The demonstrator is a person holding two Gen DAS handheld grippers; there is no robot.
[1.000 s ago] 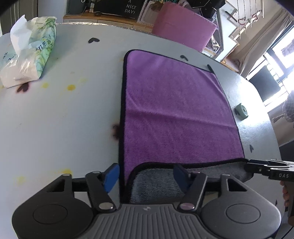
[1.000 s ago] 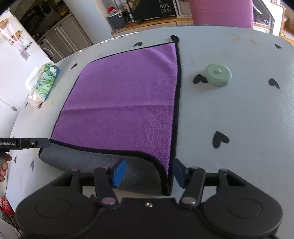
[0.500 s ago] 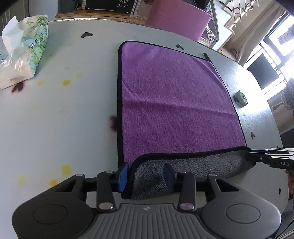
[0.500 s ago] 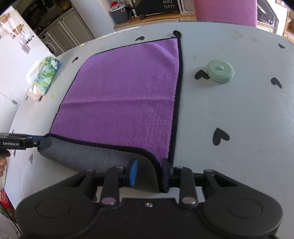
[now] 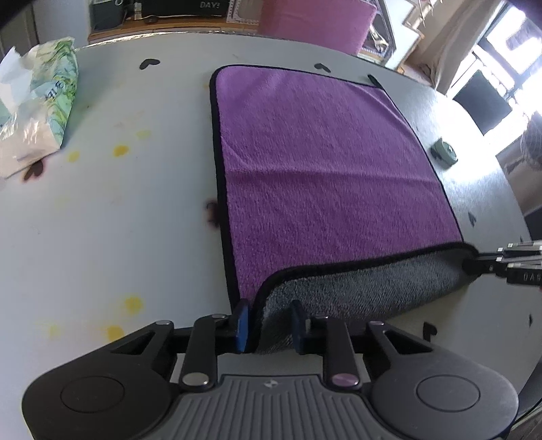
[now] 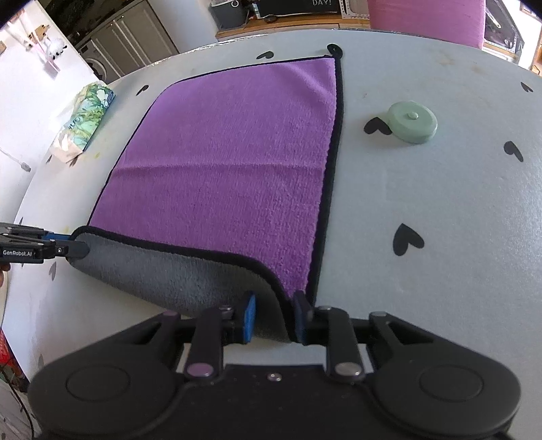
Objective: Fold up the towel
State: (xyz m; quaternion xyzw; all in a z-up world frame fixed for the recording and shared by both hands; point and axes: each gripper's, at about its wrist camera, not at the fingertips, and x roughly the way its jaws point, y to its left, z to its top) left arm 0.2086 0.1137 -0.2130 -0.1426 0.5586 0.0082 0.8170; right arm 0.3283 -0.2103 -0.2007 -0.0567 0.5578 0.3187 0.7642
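Observation:
A purple towel (image 5: 321,162) with a black hem and a grey underside lies spread on the white table; it also shows in the right wrist view (image 6: 230,162). Its near edge is lifted and rolled over, grey side (image 5: 366,291) showing. My left gripper (image 5: 267,321) is shut on the near left corner. My right gripper (image 6: 274,318) is shut on the near right corner. Each gripper shows at the edge of the other's view: the right gripper (image 5: 508,264), the left gripper (image 6: 40,243).
A tissue pack (image 5: 37,111) lies at the far left of the table (image 5: 101,210). A pale green round lid (image 6: 411,123) lies right of the towel. Black heart marks dot the table. A pink chair (image 5: 318,23) stands behind it.
Both grippers closed from open onto the towel's near corners. They lifted the near edge and carried it a little forward, so more grey underside shows.

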